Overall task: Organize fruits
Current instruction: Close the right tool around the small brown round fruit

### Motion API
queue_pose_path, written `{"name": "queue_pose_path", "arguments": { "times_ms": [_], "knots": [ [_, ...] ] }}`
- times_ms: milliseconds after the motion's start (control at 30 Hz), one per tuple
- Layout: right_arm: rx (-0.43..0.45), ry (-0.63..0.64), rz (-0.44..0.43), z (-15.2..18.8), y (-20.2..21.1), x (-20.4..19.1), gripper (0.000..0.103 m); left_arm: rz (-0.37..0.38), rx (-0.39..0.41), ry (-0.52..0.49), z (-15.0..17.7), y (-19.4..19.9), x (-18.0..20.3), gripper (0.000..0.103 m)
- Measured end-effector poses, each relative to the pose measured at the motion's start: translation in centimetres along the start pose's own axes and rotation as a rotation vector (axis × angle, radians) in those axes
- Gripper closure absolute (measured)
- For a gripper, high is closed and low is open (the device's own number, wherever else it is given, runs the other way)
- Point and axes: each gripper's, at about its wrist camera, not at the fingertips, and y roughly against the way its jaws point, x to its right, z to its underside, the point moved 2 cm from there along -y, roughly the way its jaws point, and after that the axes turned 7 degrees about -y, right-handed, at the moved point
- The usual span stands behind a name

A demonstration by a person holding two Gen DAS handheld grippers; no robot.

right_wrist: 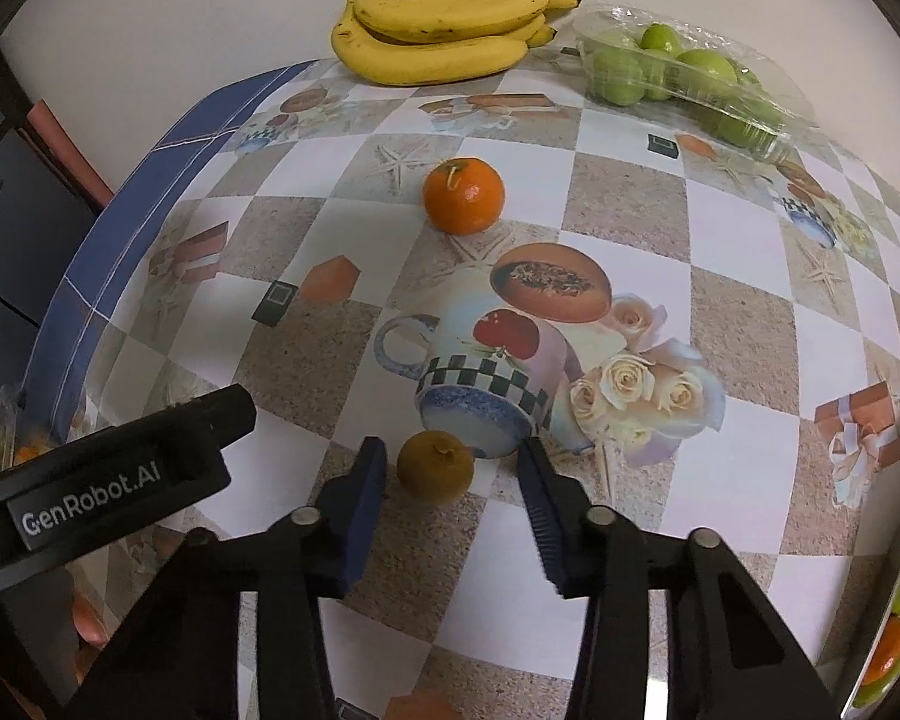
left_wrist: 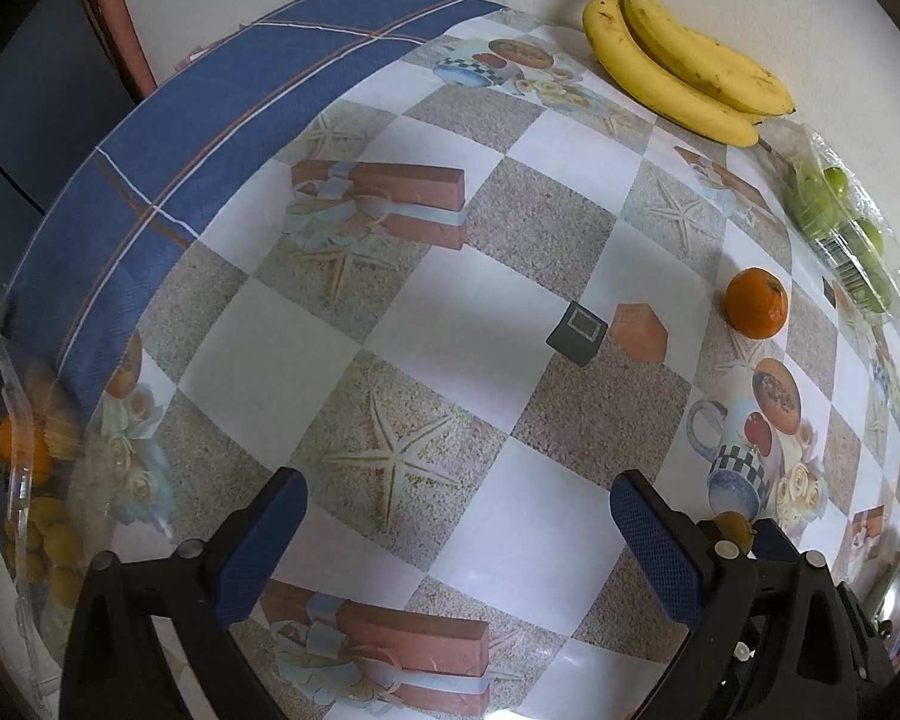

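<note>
A small yellow-brown fruit (right_wrist: 435, 467) lies on the patterned tablecloth between the open fingers of my right gripper (right_wrist: 453, 480), not gripped. An orange (right_wrist: 463, 195) sits farther back, also seen in the left wrist view (left_wrist: 756, 303). Bananas (right_wrist: 450, 30) lie at the table's back edge by the wall, and show in the left wrist view (left_wrist: 684, 54). Green fruits in a clear plastic pack (right_wrist: 684, 75) lie to their right. My left gripper (left_wrist: 459, 519) is open and empty above the cloth; its body (right_wrist: 108, 480) shows left of my right gripper.
A clear container (left_wrist: 30, 480) holding orange and yellow fruits stands at the table's left edge. A metal bowl rim (right_wrist: 894, 630) with green and orange fruits is at the right edge. A blue cloth border (left_wrist: 210, 120) runs along the left side. A wall is behind.
</note>
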Motion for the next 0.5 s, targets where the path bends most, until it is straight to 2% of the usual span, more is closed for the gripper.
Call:
{"name": "queue_pose_path", "arguments": {
  "times_ms": [167, 500],
  "knots": [
    [-0.005, 0.002, -0.011, -0.02, -0.07, -0.26, 0.076, -0.003, 0.001, -0.004, -0.07, -0.09, 0.06, 0.001],
    [-0.006, -0.009, -0.032, -0.19, 0.45, 0.12, 0.076, -0.013, 0.007, -0.005, 0.22, 0.16, 0.09, 0.001]
  ]
}}
